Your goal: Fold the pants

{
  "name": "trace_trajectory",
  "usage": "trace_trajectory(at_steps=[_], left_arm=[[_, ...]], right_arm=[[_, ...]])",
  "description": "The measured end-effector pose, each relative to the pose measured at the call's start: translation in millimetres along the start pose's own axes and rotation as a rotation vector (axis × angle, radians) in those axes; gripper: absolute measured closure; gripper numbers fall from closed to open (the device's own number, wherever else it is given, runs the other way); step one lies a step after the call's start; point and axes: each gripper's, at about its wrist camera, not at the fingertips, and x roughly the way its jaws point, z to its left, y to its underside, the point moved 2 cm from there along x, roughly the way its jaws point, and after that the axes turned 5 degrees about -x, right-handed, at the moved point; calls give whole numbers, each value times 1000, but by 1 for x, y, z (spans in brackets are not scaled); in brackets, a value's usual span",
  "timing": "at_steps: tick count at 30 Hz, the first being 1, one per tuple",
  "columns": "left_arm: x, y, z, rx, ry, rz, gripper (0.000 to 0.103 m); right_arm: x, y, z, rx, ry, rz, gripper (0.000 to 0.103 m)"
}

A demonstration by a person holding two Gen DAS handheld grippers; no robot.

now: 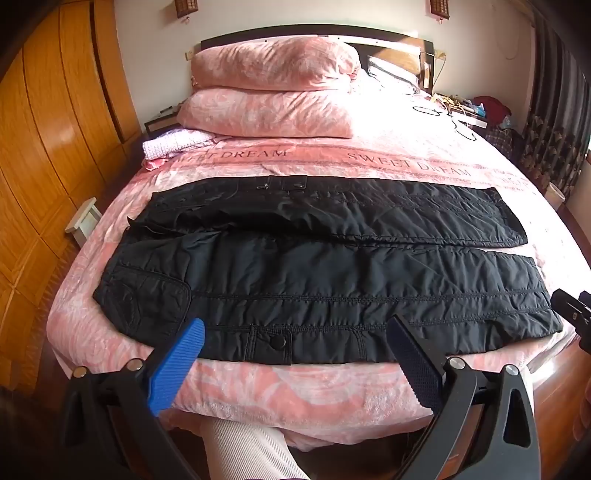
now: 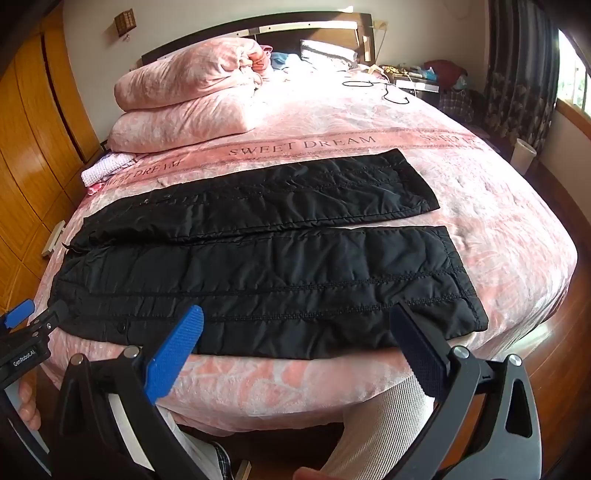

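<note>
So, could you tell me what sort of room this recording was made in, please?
Most likely a home bedroom: a bed with a pink cover, stacked pillows against a headboard, and wooden wardrobe doors alongside. Black pants lie spread on the bed.

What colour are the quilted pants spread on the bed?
Black quilted pants, clearest in the right wrist view.

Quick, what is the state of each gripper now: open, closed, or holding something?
Left gripper: open, holding nothing, at the near edge of the black pants.
Right gripper: open, holding nothing, at the same edge.
</note>
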Motion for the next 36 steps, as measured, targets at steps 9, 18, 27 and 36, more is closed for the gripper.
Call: trace_trajectory(at_steps=[9,18,27,36], left_arm=[[0,0,0,-2,-2,0,4],[5,2,0,2,-2,0,4],[4,5,-3,3,-2,-2,4],[5,4,-4,3,-3,-1,4]], right_arm=[[0,2,-1,4,-2,3,2],[1,1,0,-1,0,4,2],[1,1,-1,-2,-1,2,2],[2,1,-1,0,-2,5,2]])
